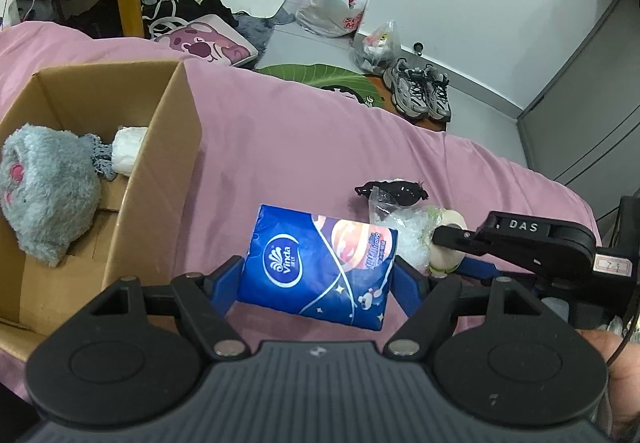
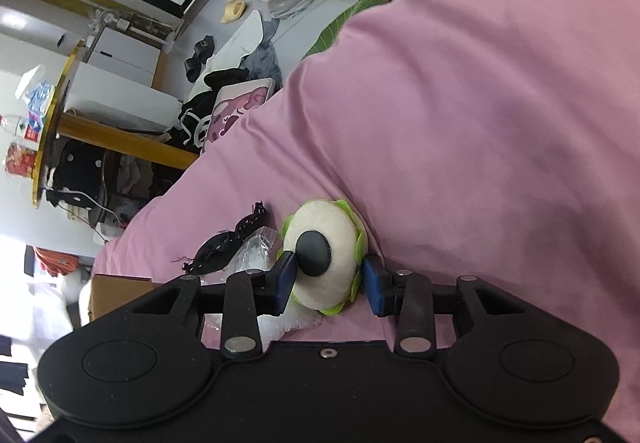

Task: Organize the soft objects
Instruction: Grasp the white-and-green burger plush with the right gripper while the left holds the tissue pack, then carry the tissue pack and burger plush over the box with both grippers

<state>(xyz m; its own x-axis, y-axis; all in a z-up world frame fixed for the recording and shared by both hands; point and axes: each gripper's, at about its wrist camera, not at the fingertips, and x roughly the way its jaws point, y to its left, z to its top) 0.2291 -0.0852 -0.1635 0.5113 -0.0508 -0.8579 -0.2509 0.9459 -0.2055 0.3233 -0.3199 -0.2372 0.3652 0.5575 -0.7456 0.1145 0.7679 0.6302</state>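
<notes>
tissue pack: blue plastic-wrapped tissue pack (image 1: 320,267), lower centre, clamped between left gripper (image 1: 318,285) pads
box: open brown cardboard box (image 1: 160,179) at left, grey plush (image 1: 44,191) inside
right gripper (image 2: 329,281): closed around cream round plush with green trim (image 2: 326,259) on pink bedsheet (image 2: 500,123)
risk: slick wrap may slip before box

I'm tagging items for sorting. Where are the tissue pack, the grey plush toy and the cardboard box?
tissue pack (image 1: 316,267): left wrist view, middle of its blue wrapper.
grey plush toy (image 1: 44,195): left wrist view, its furry body.
cardboard box (image 1: 160,179): left wrist view, its outer right wall.
</notes>
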